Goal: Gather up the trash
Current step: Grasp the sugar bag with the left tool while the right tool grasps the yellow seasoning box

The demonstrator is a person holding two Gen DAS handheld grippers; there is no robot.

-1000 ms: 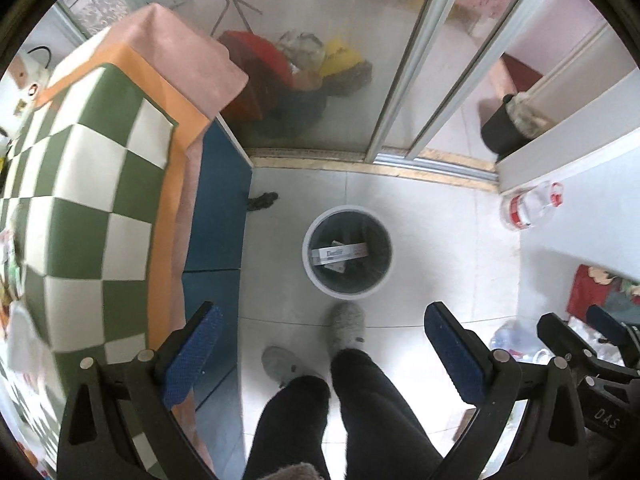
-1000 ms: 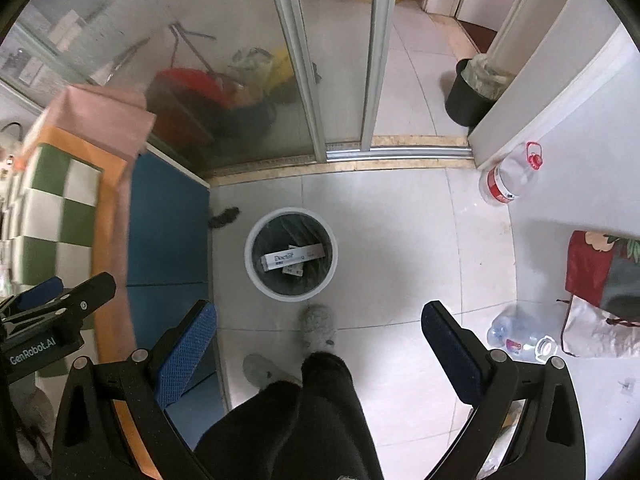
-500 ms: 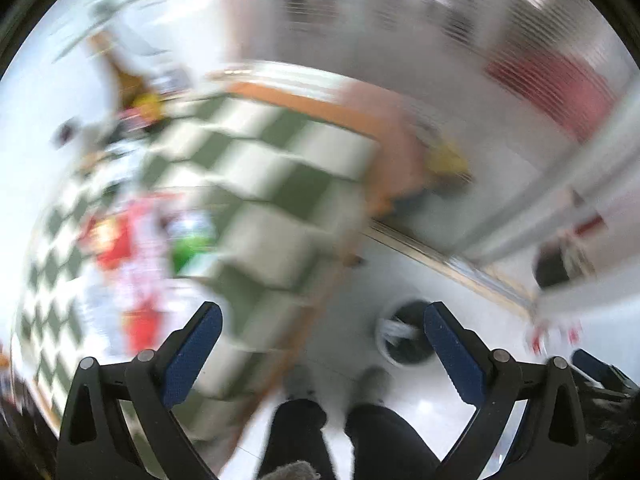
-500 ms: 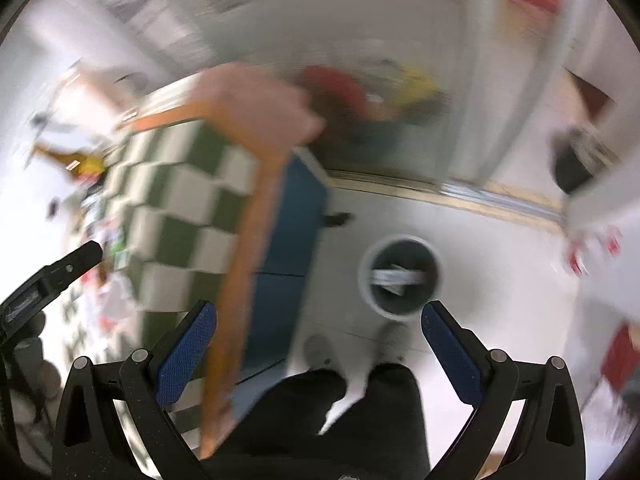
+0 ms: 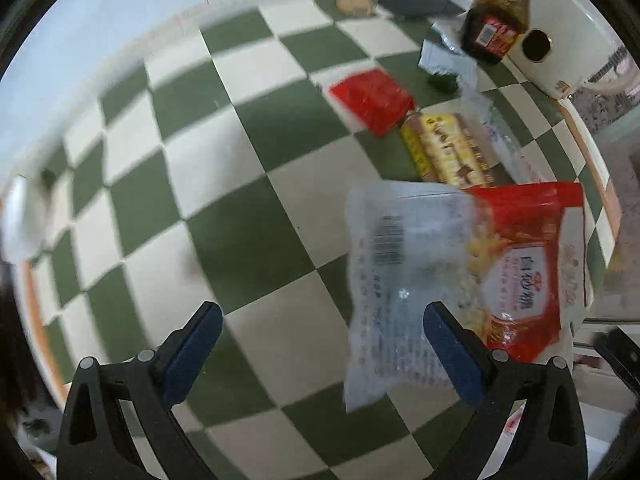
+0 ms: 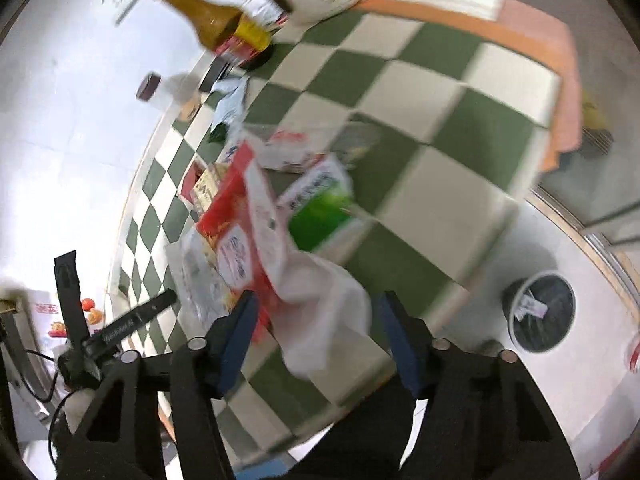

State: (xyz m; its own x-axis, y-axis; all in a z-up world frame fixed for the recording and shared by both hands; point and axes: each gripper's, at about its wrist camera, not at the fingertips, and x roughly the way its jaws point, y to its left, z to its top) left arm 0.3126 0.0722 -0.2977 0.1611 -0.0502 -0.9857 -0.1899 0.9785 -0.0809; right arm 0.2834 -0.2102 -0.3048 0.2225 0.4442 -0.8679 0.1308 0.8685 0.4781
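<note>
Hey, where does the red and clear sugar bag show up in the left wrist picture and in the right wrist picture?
Left wrist: the red and clear bag lies right of centre on the checked tablecloth, beside the left gripper's right finger.
Right wrist: the same bag sits left of centre, just above the right gripper, whose jaws are closing.
Shared landmark: the brown sauce bottle, top right in the left view, top left in the right view.
</note>
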